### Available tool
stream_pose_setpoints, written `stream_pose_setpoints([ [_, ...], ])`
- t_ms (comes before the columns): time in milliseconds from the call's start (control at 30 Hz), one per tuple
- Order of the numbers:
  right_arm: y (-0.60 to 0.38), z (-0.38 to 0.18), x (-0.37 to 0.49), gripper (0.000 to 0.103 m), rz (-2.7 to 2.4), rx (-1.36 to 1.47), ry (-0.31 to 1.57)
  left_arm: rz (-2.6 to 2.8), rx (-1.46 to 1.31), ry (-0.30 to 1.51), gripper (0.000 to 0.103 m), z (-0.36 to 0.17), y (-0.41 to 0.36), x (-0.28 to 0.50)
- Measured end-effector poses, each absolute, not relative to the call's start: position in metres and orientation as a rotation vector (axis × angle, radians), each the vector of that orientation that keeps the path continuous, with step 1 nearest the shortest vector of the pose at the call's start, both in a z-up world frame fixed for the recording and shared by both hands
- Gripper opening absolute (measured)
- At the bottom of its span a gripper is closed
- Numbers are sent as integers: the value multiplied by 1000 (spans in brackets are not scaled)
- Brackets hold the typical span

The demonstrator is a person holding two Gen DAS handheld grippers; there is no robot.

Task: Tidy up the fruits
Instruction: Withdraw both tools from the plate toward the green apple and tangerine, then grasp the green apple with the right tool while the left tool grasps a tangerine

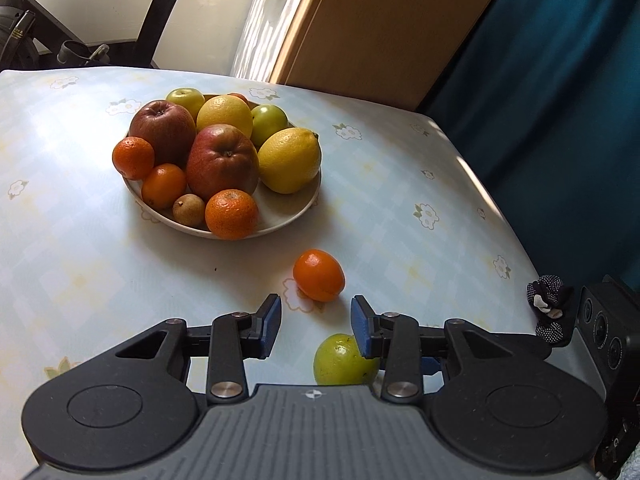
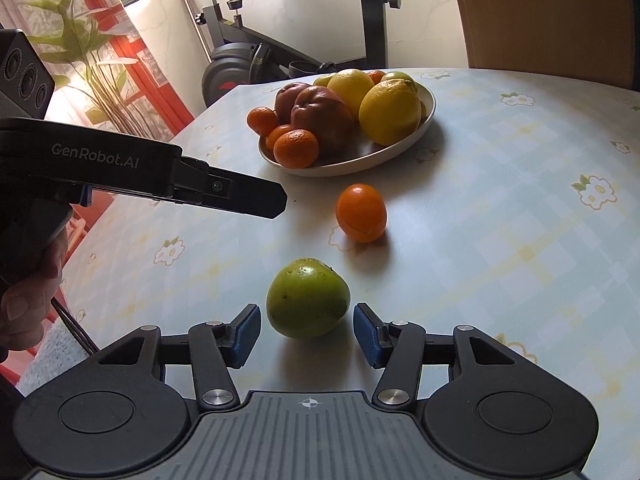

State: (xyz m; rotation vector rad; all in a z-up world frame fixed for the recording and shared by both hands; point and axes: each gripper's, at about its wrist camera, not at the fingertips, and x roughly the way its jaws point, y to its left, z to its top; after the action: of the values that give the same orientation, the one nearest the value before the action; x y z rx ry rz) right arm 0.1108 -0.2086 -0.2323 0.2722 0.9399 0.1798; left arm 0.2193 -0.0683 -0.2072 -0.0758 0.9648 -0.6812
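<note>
A white plate piled with apples, lemons, green fruits and several small oranges stands mid-table. In front of it a loose orange and a green fruit lie on the cloth. My left gripper is open and holds nothing; the orange lies just beyond its tips and the green fruit sits low by its right finger. My right gripper is open, and the green fruit rests just ahead between its blue pads, with a gap on each side. In the right wrist view the left gripper reaches in from the left.
The table wears a pale flowered cloth, and its right edge drops off toward a teal curtain. A small black dotted object lies near that edge. An exercise bike and a potted plant stand behind the table.
</note>
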Motion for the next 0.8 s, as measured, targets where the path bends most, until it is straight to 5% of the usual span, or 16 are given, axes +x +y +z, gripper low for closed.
stream_pose_setpoints([
  [200, -208, -237, 112, 42, 177, 288, 941, -694, -100, 1018, 40, -219, -71, 221],
  [800, -214, -234, 120, 46, 162, 308, 903, -628, -132, 994, 40, -214, -59, 237],
])
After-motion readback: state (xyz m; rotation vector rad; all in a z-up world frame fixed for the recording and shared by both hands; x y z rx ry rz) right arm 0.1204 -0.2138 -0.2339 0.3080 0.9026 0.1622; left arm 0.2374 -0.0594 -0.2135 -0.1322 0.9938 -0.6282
